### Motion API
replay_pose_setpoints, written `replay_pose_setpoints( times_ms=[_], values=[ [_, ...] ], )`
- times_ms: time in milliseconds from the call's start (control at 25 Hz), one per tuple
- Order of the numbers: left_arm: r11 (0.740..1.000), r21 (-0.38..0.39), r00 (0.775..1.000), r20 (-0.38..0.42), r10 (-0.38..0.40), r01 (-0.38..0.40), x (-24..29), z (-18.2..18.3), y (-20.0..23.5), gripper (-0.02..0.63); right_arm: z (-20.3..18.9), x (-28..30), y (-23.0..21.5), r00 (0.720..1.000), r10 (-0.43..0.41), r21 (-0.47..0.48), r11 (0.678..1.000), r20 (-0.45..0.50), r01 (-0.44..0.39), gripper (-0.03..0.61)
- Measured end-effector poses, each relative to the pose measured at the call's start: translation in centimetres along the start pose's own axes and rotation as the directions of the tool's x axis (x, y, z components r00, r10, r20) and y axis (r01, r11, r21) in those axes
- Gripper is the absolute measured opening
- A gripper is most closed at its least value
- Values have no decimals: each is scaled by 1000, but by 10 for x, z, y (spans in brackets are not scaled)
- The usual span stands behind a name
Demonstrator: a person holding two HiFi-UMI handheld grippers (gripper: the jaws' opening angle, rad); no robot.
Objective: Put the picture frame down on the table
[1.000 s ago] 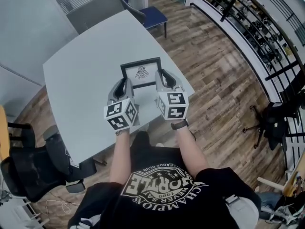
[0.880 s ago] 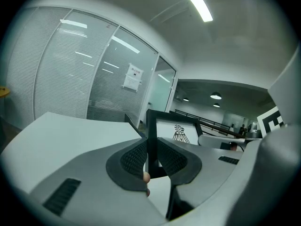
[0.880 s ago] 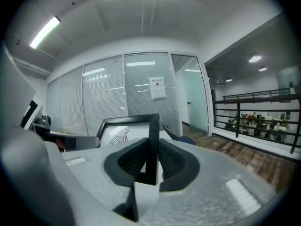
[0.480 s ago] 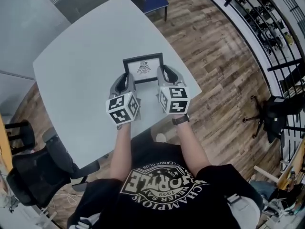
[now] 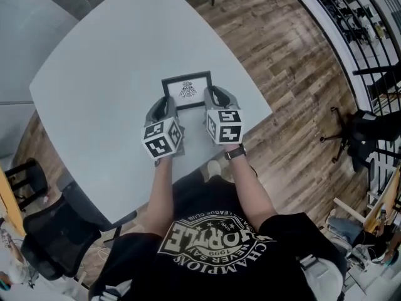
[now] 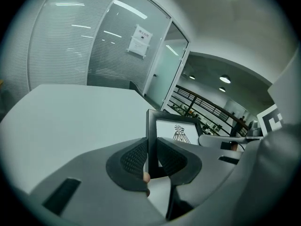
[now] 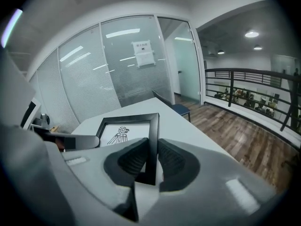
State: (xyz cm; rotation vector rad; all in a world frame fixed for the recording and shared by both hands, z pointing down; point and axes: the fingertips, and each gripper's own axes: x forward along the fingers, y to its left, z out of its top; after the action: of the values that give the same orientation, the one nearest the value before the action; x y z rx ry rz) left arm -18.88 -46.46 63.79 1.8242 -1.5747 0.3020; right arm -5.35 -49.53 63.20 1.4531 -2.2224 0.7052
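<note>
- At the centre of the head view, gripping a black picture frame (image 5: 186, 76) from both sides, over the grey table (image 5: 106, 68) near its right edge.
- Clamped on the frame's left bar with the left gripper (image 5: 165, 107), ribbed pads (image 6: 134, 158) pressed to both faces.
- Clamped likewise on the right bar with the right gripper (image 5: 214, 99).
- Showing a dark bird-like emblem (image 5: 187, 90) on white inside the frame.
- Cannot tell whether resting on the tabletop or just above it.
</note>
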Motion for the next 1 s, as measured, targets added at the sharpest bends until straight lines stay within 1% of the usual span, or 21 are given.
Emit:
replay_pose_setpoints(
  times_ms=[280, 480, 640, 800, 1000],
  values=[
    [1000, -5, 995, -98, 7, -8, 47, -30, 19, 69, -38, 42, -17, 994, -27, 40, 999, -102, 31, 66],
    [1000, -7, 989, -150, 14, -15, 68, -44, 33, 69, -58, 61, -20, 986, -35, 67, 997, -166, 47, 67],
    [1000, -17, 982, -185, 19, -23, 86, -58, 43, 69, -74, 80, -24, 977, -42, 66, 996, -207, 57, 67],
    [999, -25, 976, -216, 27, -33, 89, -73, 48, 69, -91, 84, -24, 967, -43, 63, 996, -250, 61, 67],
    [999, -30, 969, -244, 34, -43, 83, -85, 51, 69, -103, 79, -19, 956, -47, 50, 997, -289, 65, 67]
  ],
)
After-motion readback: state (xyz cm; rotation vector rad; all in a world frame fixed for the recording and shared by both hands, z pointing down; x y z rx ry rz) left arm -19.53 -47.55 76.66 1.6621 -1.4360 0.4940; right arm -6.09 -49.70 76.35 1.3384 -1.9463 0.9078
